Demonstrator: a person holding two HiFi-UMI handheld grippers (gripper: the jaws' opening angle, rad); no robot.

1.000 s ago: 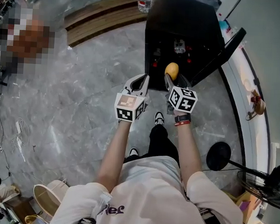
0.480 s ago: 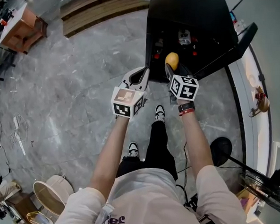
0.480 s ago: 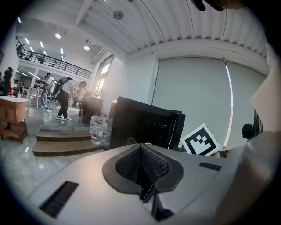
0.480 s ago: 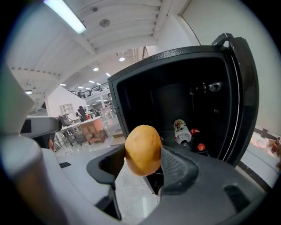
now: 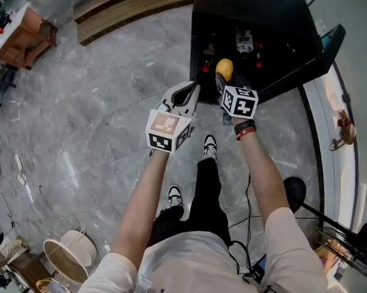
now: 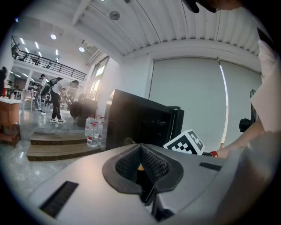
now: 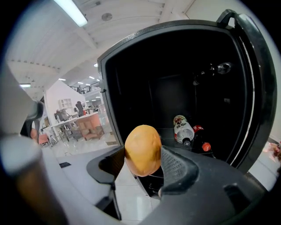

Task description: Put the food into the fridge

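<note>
Fruit (image 5: 224,68) sits upper centre in the head view, clamped in the right gripper (image 5: 226,83) at the open fridge (image 5: 252,29).

Left gripper view: the left gripper (image 6: 141,169) is pinched together, empty.

Right gripper view: bottles (image 7: 183,129) lie inside, right of centre. This looks like the carrying-in step; next, reach in and release beside them.

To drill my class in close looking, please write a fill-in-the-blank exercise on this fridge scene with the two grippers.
1. The fridge door is ___.
2. The right gripper is shut on the ___.
3. The left gripper holds ___.
4. The bottles lie ___ the fridge.
Missing words: open; fruit; nothing; inside.
</note>
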